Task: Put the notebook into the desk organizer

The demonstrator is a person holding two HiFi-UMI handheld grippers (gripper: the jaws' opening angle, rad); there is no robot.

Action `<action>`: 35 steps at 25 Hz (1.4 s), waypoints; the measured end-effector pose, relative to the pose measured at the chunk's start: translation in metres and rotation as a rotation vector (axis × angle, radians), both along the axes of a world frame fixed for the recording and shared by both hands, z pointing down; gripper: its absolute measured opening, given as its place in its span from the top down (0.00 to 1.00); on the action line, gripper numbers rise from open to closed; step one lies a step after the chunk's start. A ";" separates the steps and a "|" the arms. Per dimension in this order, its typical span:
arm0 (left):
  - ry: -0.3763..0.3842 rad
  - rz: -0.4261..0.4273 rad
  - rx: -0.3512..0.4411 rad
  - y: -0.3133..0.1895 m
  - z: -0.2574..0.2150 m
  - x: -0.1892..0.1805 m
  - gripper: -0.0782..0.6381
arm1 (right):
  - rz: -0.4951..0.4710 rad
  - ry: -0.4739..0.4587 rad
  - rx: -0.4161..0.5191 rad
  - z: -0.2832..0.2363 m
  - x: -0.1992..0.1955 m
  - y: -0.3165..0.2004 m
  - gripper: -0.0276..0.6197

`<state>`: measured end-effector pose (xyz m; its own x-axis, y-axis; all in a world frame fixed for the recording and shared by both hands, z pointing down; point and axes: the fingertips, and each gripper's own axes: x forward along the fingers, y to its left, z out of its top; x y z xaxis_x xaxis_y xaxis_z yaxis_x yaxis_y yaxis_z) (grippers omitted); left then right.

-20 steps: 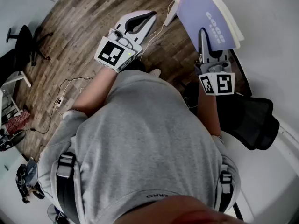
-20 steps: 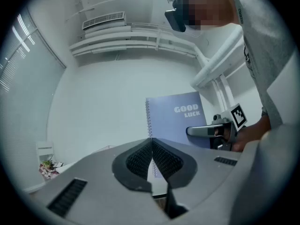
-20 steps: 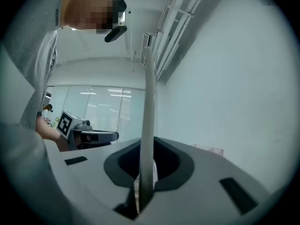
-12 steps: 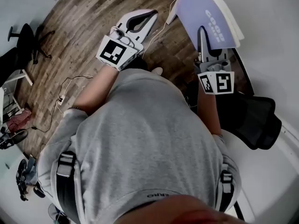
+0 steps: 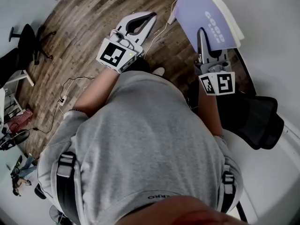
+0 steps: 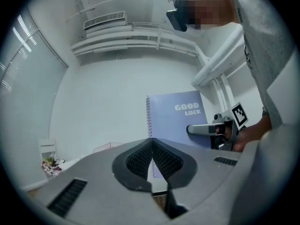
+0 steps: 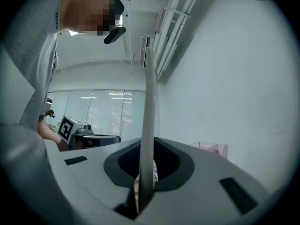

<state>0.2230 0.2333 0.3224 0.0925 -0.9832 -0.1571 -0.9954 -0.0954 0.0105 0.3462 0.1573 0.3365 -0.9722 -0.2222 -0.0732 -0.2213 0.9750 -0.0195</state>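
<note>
**Notebook aloft, pinched in the right gripper**
The purple spiral notebook (image 5: 206, 18) is up in the air, its long axis roughly upright and its spiral edge away from the right gripper (image 5: 202, 33), which clamps its open edge. It looks thin and light and will likely flex, so a hold nearer the spiral should be stiffer. The left gripper (image 5: 149, 17) is closed and empty.

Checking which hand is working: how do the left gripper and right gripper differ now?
The right gripper is shut on the notebook, whose edge stands between its fingers; the left gripper is shut on nothing. The left gripper angles toward the notebook; the right gripper points straight ahead. Both carry a marker cube.
</note>
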 end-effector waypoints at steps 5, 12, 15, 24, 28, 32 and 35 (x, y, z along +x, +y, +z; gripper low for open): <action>-0.017 -0.005 0.006 0.014 0.007 0.006 0.86 | -0.009 -0.003 -0.014 0.014 0.005 0.011 0.90; -0.036 -0.024 -0.001 0.016 0.007 -0.005 0.86 | -0.035 -0.015 -0.031 0.017 -0.008 0.008 0.90; -0.034 -0.030 -0.003 0.011 0.007 -0.017 0.86 | -0.041 -0.015 -0.041 0.018 -0.021 0.003 0.90; -0.026 0.003 -0.015 -0.025 0.006 -0.077 0.86 | -0.028 0.021 -0.056 0.017 -0.084 -0.020 0.90; -0.022 0.023 -0.003 -0.045 0.003 -0.106 0.86 | -0.013 0.032 -0.053 0.015 -0.114 -0.034 0.90; -0.033 0.047 -0.009 -0.059 0.009 -0.114 0.86 | 0.004 0.032 -0.050 0.019 -0.122 -0.043 0.90; -0.036 0.068 -0.015 -0.072 0.010 -0.135 0.86 | 0.024 0.041 -0.048 0.019 -0.143 -0.053 0.90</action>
